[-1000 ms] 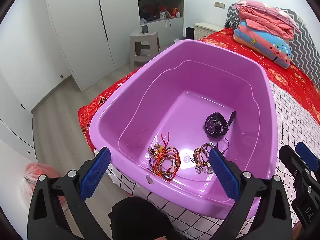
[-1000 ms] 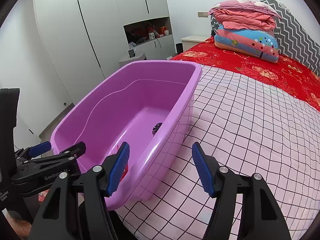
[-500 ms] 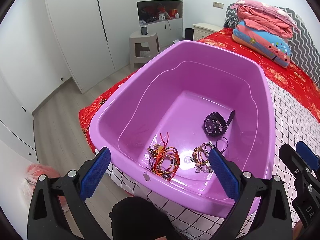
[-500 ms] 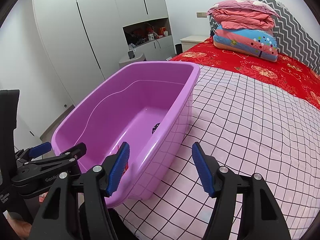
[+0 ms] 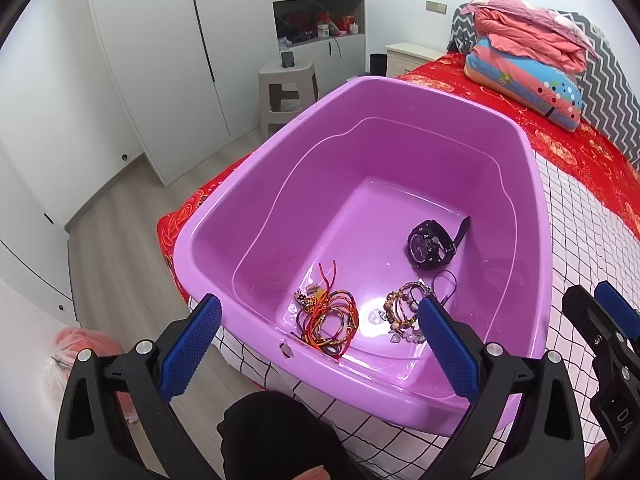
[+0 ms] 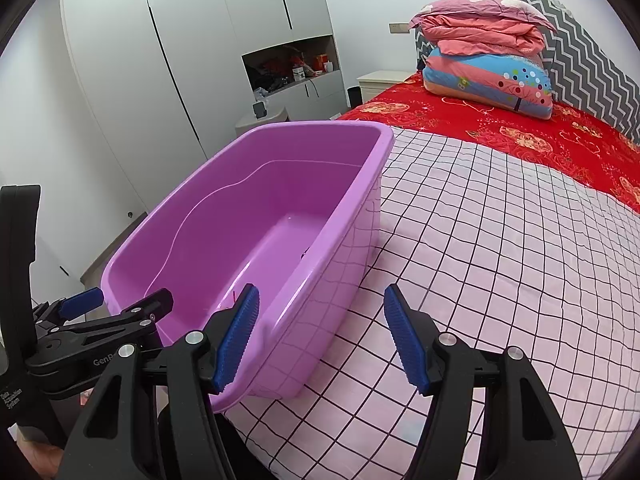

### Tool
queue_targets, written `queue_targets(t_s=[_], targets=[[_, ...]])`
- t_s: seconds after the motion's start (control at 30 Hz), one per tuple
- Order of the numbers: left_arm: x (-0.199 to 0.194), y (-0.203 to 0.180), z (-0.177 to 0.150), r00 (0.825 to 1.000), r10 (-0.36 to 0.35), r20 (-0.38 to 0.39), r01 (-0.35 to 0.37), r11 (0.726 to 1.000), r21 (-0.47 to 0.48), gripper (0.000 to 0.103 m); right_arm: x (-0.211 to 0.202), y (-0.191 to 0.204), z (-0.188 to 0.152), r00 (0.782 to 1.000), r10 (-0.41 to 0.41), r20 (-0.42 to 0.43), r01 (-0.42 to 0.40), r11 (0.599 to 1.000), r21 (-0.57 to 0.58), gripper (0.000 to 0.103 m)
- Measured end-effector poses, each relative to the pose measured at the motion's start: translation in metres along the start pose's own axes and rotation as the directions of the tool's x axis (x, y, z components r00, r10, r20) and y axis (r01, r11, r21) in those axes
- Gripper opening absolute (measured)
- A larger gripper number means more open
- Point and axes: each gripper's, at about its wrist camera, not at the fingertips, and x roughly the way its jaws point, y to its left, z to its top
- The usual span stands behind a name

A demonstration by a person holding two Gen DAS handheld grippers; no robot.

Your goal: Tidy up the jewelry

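Left wrist view: the left gripper (image 5: 320, 344) hovers with fingers apart, empty, over the purple plastic tub's (image 5: 400, 92) near rim, while the right gripper (image 6: 320, 336), fingers apart, straddles its side wall above the checked bed cover (image 6: 500, 260).

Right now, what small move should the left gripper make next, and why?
Probably lower the left gripper into the purple tub toward the red cord bracelets. Its fingers are open and empty, and the bracelets lie nearest, between them.
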Motion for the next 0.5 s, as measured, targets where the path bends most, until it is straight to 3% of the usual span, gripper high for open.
queue_targets(t_s=[0.5], targets=[[-0.0015, -0.0010, 0.0002, 1.000, 0.012, 0.015, -0.012, 1.000, 0.008, 0.097, 0.0019, -0.0004, 0.0000, 1.000, 0.001, 0.000, -0.001, 1.000, 0.002, 0.062]])
